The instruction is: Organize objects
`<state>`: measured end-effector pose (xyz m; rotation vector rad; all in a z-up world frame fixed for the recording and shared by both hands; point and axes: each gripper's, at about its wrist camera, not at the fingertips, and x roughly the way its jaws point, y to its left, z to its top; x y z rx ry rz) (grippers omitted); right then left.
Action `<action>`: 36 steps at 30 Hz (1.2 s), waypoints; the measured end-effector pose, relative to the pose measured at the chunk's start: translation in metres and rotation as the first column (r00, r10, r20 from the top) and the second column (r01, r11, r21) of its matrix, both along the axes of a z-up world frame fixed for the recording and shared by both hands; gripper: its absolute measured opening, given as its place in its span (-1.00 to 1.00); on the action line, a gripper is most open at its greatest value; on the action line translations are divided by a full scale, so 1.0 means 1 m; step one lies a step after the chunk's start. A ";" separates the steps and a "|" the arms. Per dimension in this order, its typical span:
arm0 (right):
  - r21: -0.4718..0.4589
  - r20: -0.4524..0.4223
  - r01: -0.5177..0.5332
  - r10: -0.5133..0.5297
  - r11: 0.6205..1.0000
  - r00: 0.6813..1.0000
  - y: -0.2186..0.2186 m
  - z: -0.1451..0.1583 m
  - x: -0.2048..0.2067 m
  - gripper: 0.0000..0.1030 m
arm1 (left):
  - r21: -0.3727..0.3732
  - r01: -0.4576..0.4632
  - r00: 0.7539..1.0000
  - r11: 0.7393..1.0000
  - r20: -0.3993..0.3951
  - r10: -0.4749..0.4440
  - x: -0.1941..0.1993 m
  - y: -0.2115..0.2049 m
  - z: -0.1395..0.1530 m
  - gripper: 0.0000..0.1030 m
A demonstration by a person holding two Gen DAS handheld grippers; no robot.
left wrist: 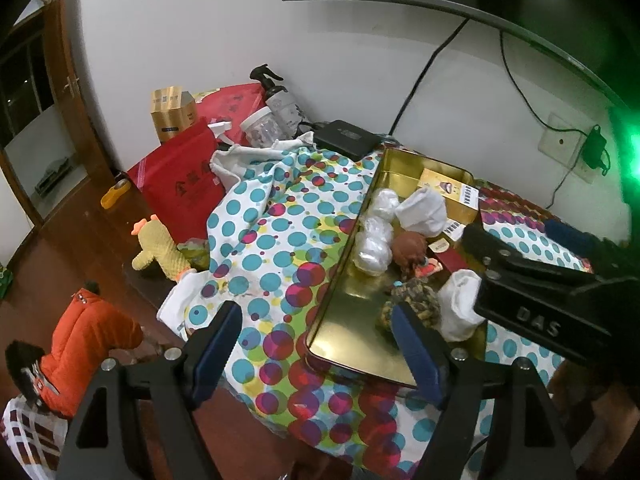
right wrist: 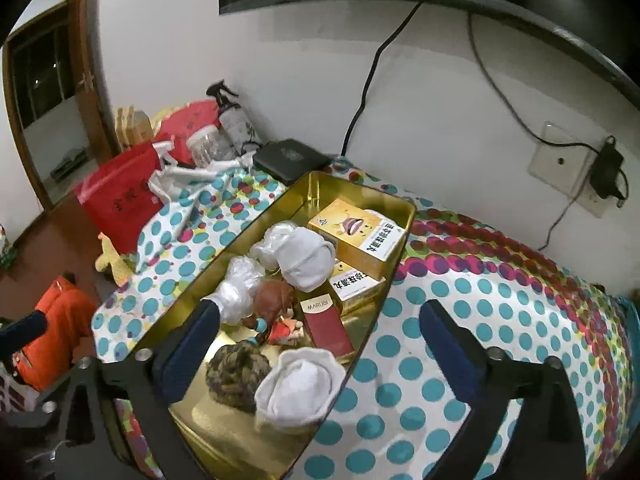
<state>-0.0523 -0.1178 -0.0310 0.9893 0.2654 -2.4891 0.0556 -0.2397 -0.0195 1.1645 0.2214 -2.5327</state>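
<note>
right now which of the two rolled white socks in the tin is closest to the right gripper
The white sock at the gold tin's near end, beside the camouflage bundle. The other sock lies farther back by the yellow boxes.

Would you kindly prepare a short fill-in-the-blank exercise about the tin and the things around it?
1. The rolled white socks lie inside the ____-coloured tin.
2. The dark red box in the tin bears the word ____.
3. The cloth under the tin is patterned with coloured ____.
4. The jaws of the left gripper and the right gripper both stand ____, holding nothing.

Missing words: gold; MARUBI; dots; open
</note>
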 end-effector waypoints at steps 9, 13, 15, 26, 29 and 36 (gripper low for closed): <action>-0.053 -0.036 0.056 -0.058 0.997 0.998 0.042 0.026 0.038 1.00 | -0.019 0.044 0.999 0.999 0.004 -0.044 0.003 0.028 0.013 0.62; -0.087 -0.026 0.111 -0.114 0.990 0.993 0.069 0.035 0.053 1.00 | -0.022 0.070 0.998 0.997 0.004 -0.070 0.005 0.042 0.019 0.62; -0.110 -0.017 0.138 -0.141 0.984 0.990 0.083 0.038 0.060 1.00 | -0.034 0.074 0.997 0.997 0.003 -0.074 0.007 0.049 0.023 0.62; -0.021 0.000 0.283 -0.284 0.959 0.959 0.129 0.059 0.098 1.00 | -0.021 0.073 0.997 0.997 0.038 -0.073 0.024 0.066 0.035 0.62; -0.002 -0.012 0.270 -0.270 0.963 0.963 0.127 0.065 0.109 1.00 | -0.029 0.058 0.998 0.998 0.039 -0.057 0.029 0.068 0.039 0.62; -0.009 -0.034 0.261 -0.261 0.965 0.965 0.128 0.071 0.122 1.00 | -0.077 0.041 0.999 0.996 0.019 -0.040 0.037 0.075 0.048 0.62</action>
